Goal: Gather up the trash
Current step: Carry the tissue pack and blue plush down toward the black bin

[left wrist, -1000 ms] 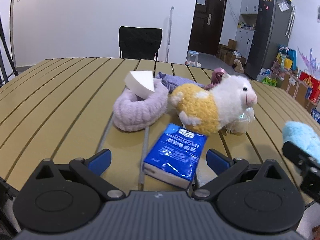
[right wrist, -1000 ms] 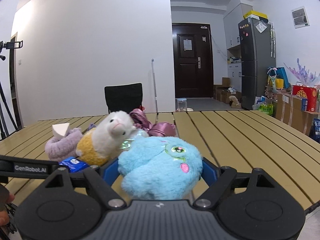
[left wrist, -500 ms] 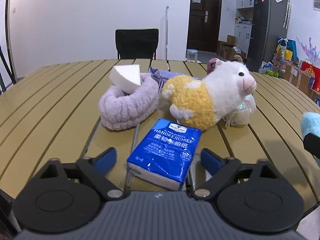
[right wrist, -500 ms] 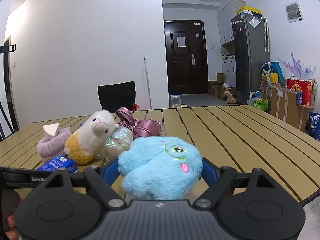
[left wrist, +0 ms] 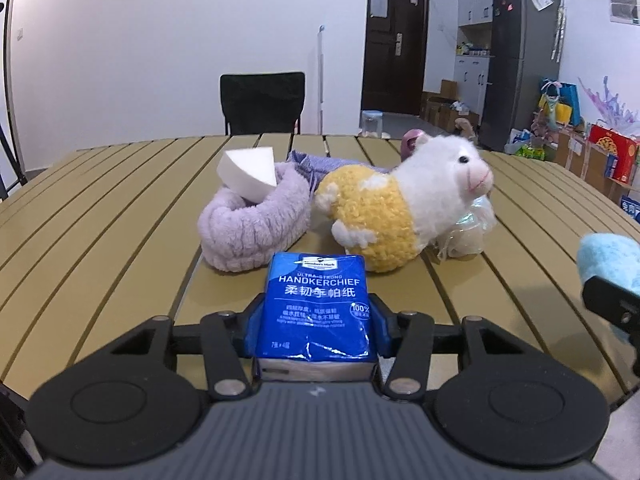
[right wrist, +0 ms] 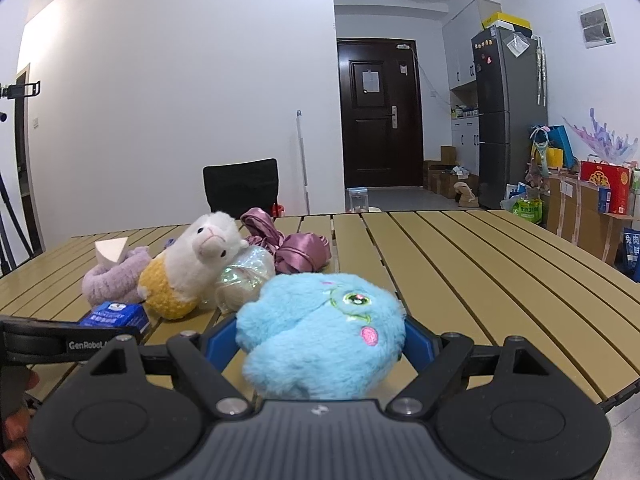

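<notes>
- Tissue pack (left wrist: 316, 304) sits between my left tongs (left wrist: 316, 320), whose jaws have just been closing and now pinch it.
- Right tongs (right wrist: 320, 344) clamp the blue plush (right wrist: 320, 332).
- Ahead on the table (left wrist: 100, 240): alpaca (left wrist: 400, 208), headband (left wrist: 256, 224) (sponge (left wrist: 248, 174) inside) left uncollected.

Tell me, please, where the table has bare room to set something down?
Bare table lies right of the blue plush, and left of the purple band. The middle is crowded: alpaca, pink cloth, tissue pack.
</notes>
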The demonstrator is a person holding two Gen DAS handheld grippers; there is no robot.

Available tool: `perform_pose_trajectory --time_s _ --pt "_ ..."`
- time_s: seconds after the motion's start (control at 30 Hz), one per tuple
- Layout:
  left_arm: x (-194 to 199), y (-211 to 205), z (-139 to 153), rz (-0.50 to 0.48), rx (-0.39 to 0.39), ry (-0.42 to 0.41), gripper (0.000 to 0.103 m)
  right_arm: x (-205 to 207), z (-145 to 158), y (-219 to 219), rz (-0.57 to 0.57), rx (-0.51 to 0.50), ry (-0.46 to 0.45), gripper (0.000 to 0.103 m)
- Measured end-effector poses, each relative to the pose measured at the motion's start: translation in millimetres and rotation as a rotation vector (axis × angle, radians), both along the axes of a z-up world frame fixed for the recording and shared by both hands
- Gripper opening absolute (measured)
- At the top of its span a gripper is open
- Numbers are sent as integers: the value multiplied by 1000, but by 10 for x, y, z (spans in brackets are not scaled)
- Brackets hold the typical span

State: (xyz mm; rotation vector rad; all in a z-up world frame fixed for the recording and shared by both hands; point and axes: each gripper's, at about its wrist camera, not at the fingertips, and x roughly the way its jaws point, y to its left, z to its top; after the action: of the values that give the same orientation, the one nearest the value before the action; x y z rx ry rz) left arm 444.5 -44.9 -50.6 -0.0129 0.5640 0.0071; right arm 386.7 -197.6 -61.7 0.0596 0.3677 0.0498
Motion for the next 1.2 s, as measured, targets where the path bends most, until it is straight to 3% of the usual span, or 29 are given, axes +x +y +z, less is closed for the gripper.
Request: perform_pose_trajectory --time_s 0.63,1.2 --pt "-800 163 222 -35 1 -39 52 -539 173 216 61 -27 -10 82" --pt "-1671 220 223 -91 19 -21 52 -1355 34 388 120 -32 65 82"
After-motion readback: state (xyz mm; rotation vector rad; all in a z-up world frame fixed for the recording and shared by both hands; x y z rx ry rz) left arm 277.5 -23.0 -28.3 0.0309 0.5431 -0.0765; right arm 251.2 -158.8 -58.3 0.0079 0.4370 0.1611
